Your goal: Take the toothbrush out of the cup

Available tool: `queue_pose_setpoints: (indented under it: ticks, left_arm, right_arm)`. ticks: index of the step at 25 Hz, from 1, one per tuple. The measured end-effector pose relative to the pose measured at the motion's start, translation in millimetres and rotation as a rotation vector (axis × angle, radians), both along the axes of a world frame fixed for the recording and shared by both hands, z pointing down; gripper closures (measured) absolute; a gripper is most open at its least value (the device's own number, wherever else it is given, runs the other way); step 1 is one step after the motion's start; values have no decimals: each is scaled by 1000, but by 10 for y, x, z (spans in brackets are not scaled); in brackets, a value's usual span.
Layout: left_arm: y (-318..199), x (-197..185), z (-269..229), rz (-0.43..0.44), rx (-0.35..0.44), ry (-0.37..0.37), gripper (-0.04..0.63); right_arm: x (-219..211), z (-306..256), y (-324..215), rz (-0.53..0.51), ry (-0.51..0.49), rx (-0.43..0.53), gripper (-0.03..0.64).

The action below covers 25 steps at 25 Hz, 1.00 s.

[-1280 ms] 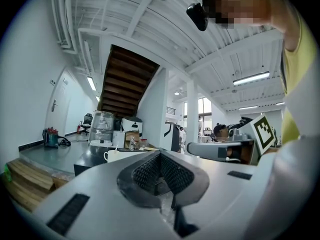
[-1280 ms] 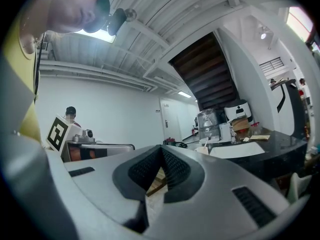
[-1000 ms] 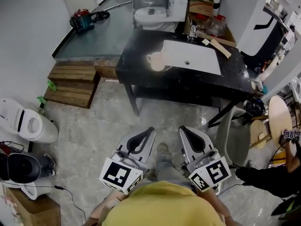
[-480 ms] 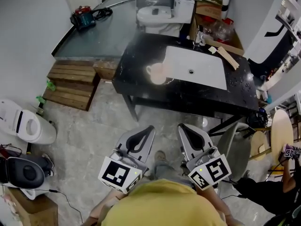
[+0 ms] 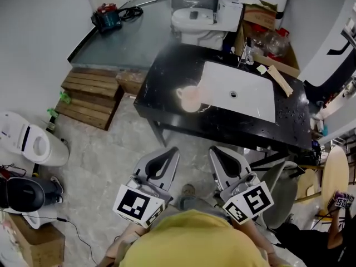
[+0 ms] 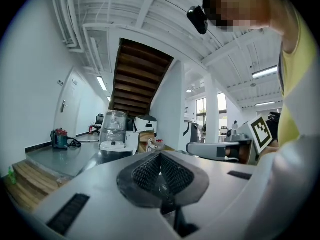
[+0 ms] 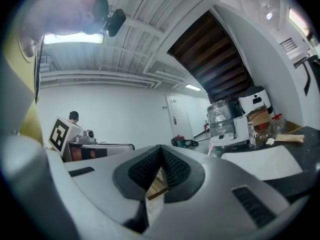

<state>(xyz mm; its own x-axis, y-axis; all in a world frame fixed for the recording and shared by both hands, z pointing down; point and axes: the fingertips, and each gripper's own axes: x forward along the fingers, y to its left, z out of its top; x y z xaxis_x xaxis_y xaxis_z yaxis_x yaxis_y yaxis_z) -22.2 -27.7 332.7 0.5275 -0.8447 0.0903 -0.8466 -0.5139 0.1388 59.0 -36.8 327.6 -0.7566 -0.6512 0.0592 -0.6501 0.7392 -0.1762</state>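
Observation:
A pale pink cup (image 5: 190,98) stands on the black counter (image 5: 164,78), just left of the white sink (image 5: 239,91). Glare washes the cup out and I cannot make out a toothbrush in it. Both grippers are held level in front of the person's body, well short of the counter and over the floor. The left gripper (image 5: 171,151) has its jaws together with nothing between them, as the left gripper view also shows (image 6: 160,154). The right gripper (image 5: 213,150) is likewise shut and empty (image 7: 161,148).
A wrapped toilet (image 5: 194,20) stands behind the counter. A wooden strip (image 5: 277,78) lies by the sink's far right corner. Wooden pallet steps (image 5: 89,96) and another toilet (image 5: 32,143) are at left, a cardboard box (image 5: 34,243) at lower left. A person (image 5: 334,230) crouches at far right.
The counter and cup have drawn nearer and lower in the head view as the person walks toward them. Both grippers keep their place in front of the body, still shut.

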Motion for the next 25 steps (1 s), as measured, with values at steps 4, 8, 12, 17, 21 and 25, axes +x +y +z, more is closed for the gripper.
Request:
queue_pose_setpoints:
  ticks: [4,8,12,17,21,25]
  left_arm:
    - [-108,25,9,-16,4,-3,584]
    - [-140,43,8,-25,1,-7,583]
    - [-184,21,12,-33,-3,-7,584]
    - [-286,-33,71,-45,-16,0,584]
    - [-459,-72,90,-35,-24,7,583]
    - [-718,-127,81,-12,-25,3,583]
  right_arm:
    - [12,51,-120,-22,-5,-9,600]
    - [22,67,-162,-36,-8,-16,600]
    - [17,97,-219,-43,-9,-29,600]
    - [-38,144,-317,-60,-3,-41,600]
    - [-87,168,-474,-56,3,-52,600]
    - [-148,163,-729,-32,-10,-63,600]
